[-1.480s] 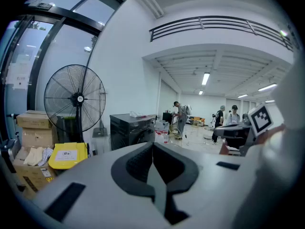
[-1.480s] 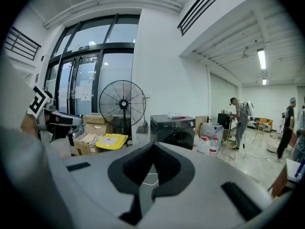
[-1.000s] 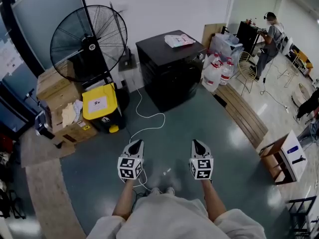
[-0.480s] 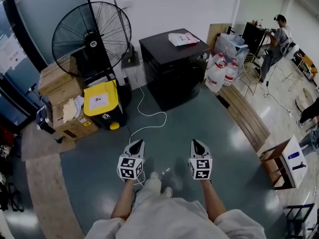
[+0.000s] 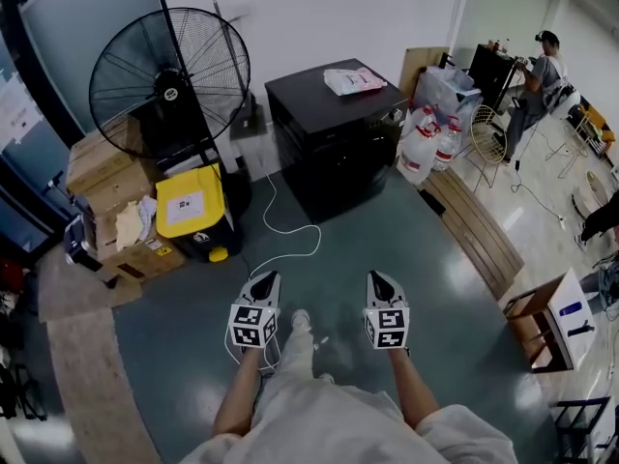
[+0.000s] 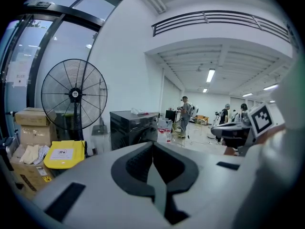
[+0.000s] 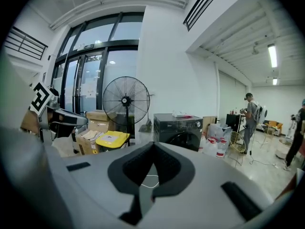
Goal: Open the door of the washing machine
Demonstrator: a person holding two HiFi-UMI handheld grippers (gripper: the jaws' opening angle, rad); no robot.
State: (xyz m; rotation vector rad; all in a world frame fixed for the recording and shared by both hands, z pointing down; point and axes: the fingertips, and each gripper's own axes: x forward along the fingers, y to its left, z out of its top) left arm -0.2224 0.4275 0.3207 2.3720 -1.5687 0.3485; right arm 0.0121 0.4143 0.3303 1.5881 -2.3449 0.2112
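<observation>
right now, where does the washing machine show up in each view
Head view: the washing machine is in the upper centre, against the white wall.
Left gripper view: the washing machine is left of centre, at mid-height.
Right gripper view: the washing machine is right of centre, at mid-height.
Shared landmark: the standing fan is to the machine's left in all three.

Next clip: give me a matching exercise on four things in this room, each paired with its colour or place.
1. washing machine
2. fan
3. bin
4. cable

a. white, looped on the floor
b. yellow lid
c. dark box with a packet on top
d. round black grille on a stand

Pairs: 1-c, 2-d, 3-b, 4-a.
</observation>
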